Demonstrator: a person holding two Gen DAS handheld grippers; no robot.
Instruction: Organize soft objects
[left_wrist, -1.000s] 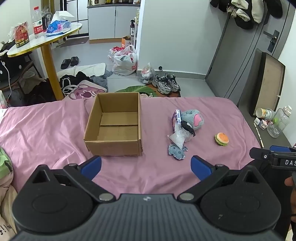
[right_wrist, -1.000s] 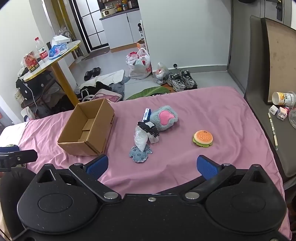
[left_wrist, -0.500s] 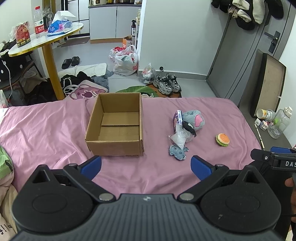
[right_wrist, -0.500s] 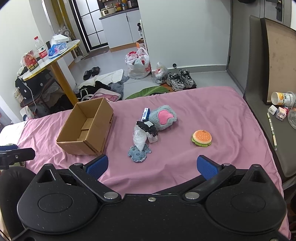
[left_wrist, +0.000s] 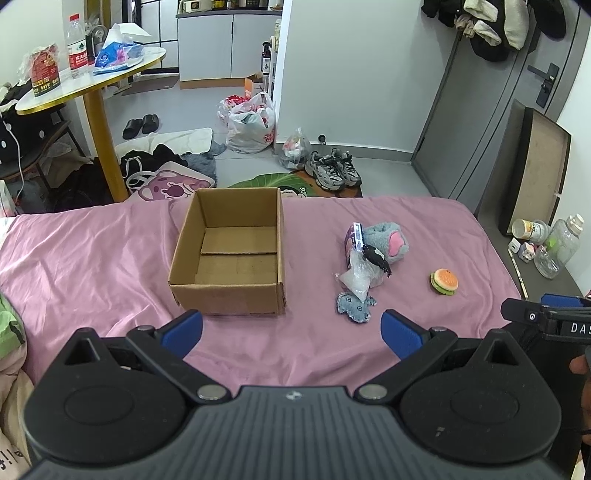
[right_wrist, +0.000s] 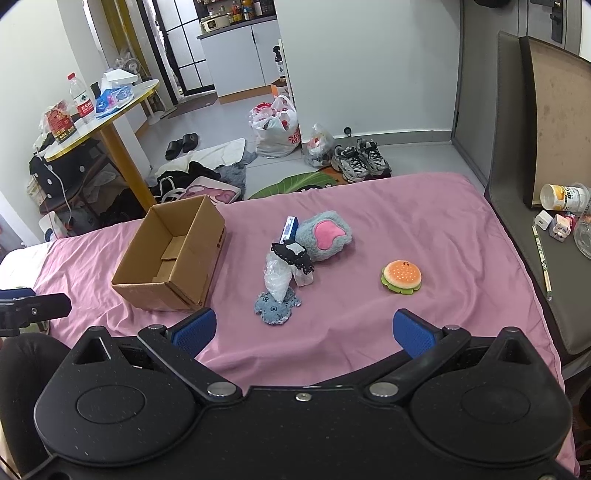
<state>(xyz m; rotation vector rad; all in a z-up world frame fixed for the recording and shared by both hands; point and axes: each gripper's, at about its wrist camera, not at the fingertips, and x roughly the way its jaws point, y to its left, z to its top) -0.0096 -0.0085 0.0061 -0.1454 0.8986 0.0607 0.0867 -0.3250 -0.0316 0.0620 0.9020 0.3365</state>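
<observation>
Nearing cardboard box (left_wrist: 229, 254), left gripper (left_wrist: 291, 328) spread.

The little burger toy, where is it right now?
The burger toy lies alone on the pink sheet, right of the pile of soft toys, far from the cardboard box.

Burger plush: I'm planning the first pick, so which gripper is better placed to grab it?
Probably the right gripper. In its view the burger plush lies alone just ahead, near its right finger, while the left gripper faces the empty cardboard box, with the plush off to its far right. Both are open.
</observation>
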